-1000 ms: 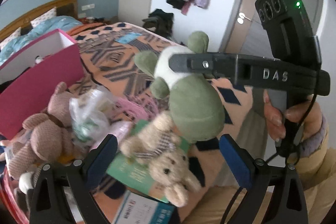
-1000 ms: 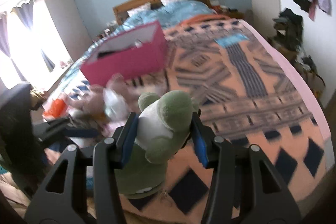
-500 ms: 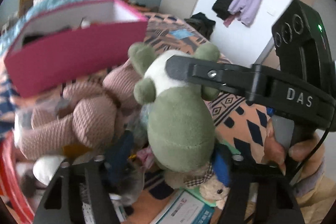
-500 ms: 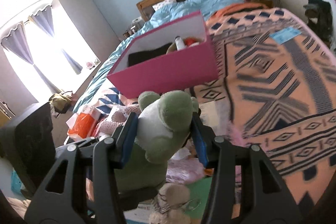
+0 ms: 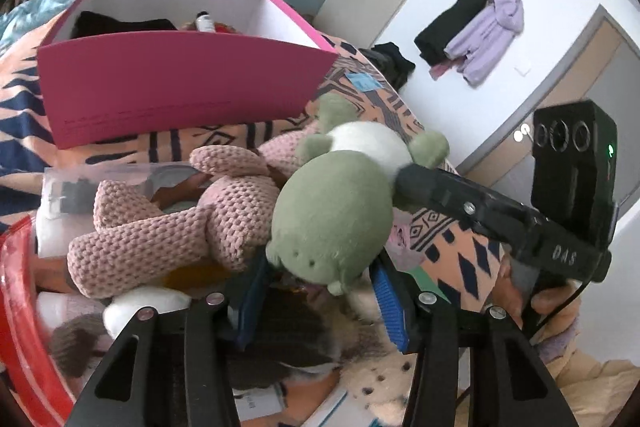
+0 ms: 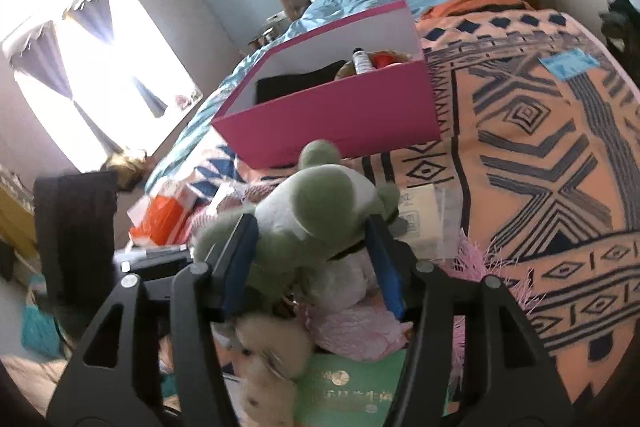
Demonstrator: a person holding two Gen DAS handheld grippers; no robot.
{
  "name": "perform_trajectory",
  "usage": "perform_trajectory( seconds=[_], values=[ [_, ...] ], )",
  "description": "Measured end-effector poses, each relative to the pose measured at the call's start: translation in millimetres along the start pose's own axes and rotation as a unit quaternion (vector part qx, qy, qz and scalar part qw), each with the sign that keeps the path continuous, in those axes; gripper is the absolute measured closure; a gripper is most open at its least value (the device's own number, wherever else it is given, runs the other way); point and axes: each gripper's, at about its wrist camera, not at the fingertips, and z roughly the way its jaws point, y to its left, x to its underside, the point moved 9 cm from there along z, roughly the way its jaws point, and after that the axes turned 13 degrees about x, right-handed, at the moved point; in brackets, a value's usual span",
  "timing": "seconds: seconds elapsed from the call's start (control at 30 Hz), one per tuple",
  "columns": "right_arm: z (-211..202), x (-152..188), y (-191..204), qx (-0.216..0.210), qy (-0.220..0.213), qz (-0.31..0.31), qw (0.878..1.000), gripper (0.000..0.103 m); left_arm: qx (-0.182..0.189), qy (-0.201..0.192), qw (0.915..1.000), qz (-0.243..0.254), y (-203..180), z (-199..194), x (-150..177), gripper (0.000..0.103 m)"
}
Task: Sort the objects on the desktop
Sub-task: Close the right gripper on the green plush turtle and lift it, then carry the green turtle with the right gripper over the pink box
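Note:
A green plush toy with a white belly hangs above a pile of toys. My right gripper has the green plush toy between its blue pads, which touch it while the jaws are opening. In the left wrist view its black finger lies against the toy's back. My left gripper comes from below. Its jaws are closing and its pads press both sides of the toy's snout. A pink open box stands on the bed behind.
A pink knitted bear, a white plush and a beige bear lie in the pile below, on a green book. A red rim curves at the left. The patterned blanket spreads to the right.
My left gripper has swung under the green toy and narrowed from wide open onto its snout. The right gripper carried the toy towards the pile, and the toy has tilted between its pads.

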Motion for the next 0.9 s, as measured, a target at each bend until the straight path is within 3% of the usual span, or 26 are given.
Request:
perform_trajectory(
  seconds=[0.2, 0.5, 0.63, 0.77, 0.9],
  values=[
    [-4, -6, 8, 0.018, -0.03, -0.073, 0.997, 0.035, -0.006, -0.007, 1.0, -0.002, 4, -6, -7, 0.052],
    [2, -14, 18, -0.005, -0.051, -0.114, 0.992, 0.035, -0.024, -0.01, 0.9996, 0.012, 7, -24, -9, 0.05],
    [8, -17, 24, 0.01, -0.058, -0.146, 0.987, 0.04, -0.035, -0.007, 0.9992, 0.016, 9, -26, -16, 0.05],
    [7, -22, 23, 0.003, -0.052, -0.138, 0.989, 0.044, -0.048, -0.002, 0.9984, 0.031, 6, -29, -20, 0.049],
    [5, -28, 23, -0.004, -0.035, -0.131, 0.991, 0.046, -0.079, -0.005, 0.9948, 0.063, -3, -38, -29, 0.04]
  ],
)
